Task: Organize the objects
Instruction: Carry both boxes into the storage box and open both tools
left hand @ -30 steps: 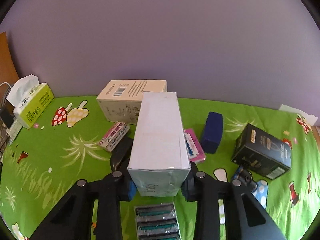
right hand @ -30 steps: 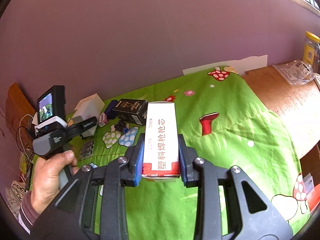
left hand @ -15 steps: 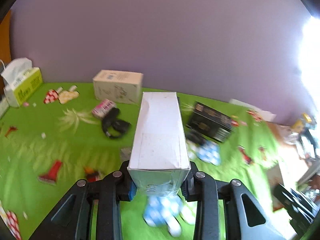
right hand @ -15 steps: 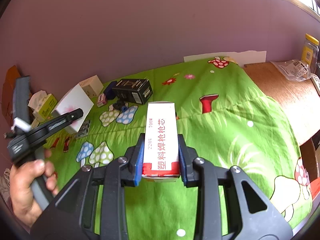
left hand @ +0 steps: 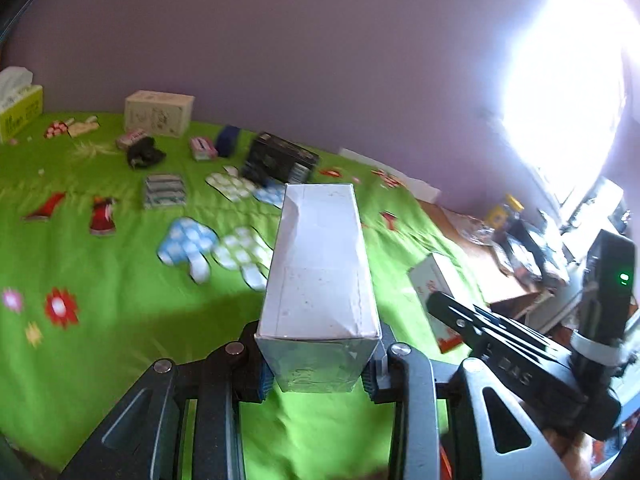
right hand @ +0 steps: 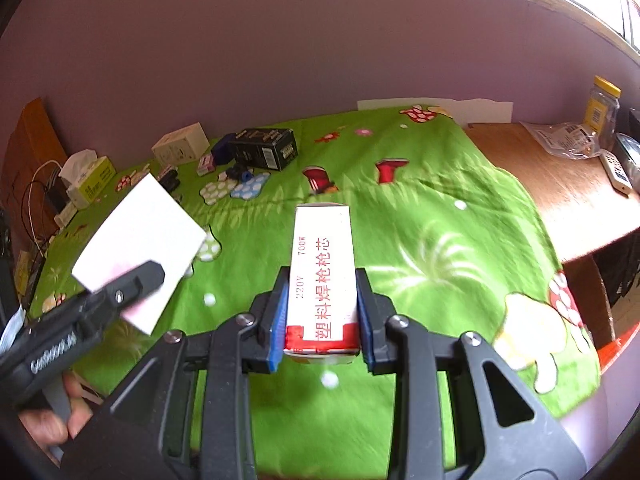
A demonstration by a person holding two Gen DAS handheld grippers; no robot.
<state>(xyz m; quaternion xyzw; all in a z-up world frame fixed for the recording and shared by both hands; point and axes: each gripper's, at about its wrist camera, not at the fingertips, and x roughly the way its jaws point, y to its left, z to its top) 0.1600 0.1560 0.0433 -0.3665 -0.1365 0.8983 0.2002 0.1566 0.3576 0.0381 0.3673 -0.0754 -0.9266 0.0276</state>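
Both boxes are airborne: left gripper (left hand: 318, 364) clamps the white box (left hand: 320, 268), now swung away from the clutter; right gripper (right hand: 320, 330) clamps the red-lettered box (right hand: 323, 276), ready for placing.

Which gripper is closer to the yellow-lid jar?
Right. The right gripper sits mid-cloth, the jar off to its right on the wooden desk. The left gripper is farther left.

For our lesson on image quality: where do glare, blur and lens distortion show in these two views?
Left wrist view: window glare whites out the upper right, and the green cloth is motion-smeared. Right wrist view: evenly lit and sharper, though the plain white box is blurred. Both are fisheye views with bowed edges.
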